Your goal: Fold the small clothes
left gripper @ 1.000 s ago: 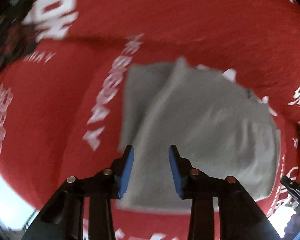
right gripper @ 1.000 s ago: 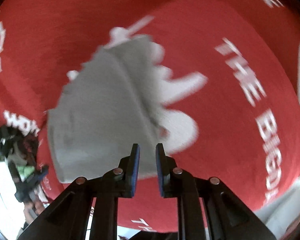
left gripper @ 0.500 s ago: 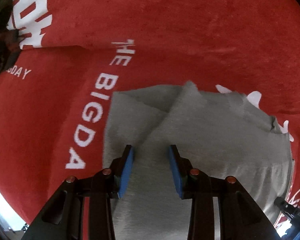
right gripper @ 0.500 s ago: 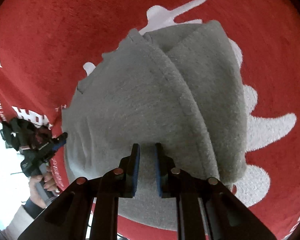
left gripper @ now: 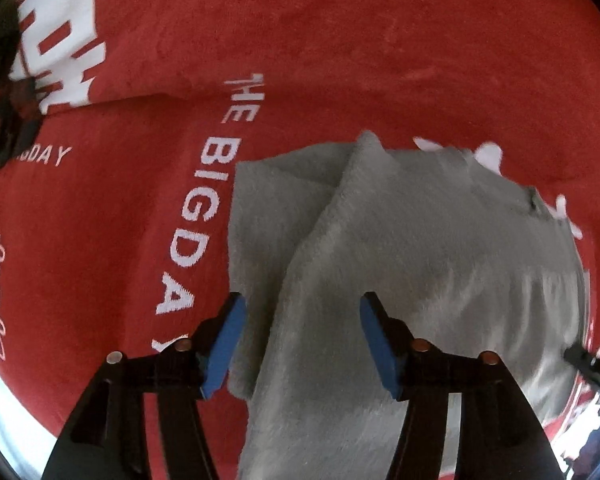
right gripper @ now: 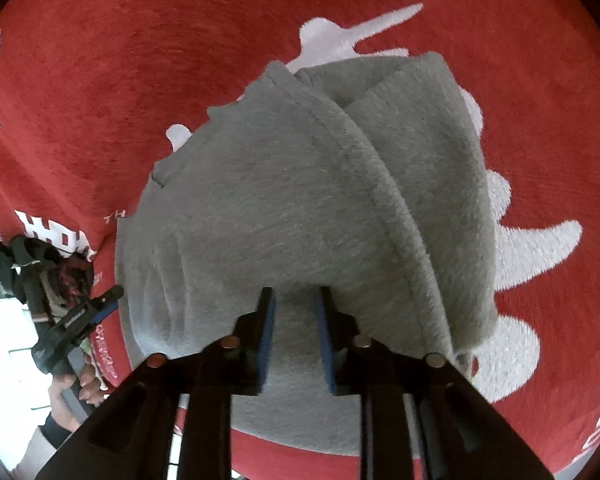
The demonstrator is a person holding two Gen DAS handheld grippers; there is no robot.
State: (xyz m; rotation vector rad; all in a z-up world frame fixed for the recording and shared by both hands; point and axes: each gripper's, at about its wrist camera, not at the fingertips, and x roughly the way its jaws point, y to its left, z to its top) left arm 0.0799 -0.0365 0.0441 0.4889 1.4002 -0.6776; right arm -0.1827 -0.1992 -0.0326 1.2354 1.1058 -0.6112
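Two grippers hover over a soft grey fleece garment (left gripper: 420, 264), partly folded on a red printed cloth (left gripper: 300, 40). The left gripper (left gripper: 300, 332) gapes wide; the right gripper (right gripper: 294, 336) is narrow, empty. Likely next: gripping an edge for another fold.

Grey garment (left gripper: 420, 264), plain heathered knit, no print. Cloth underneath (left gripper: 340, 40) is red with white lettering, "THE BIGDAY", plus white block characters and white splash-like shapes. Both grippers: black frames, blue pads (left gripper: 224, 340), copper-coloured rivets. Right gripper's pads (right gripper: 266, 336) same blue.
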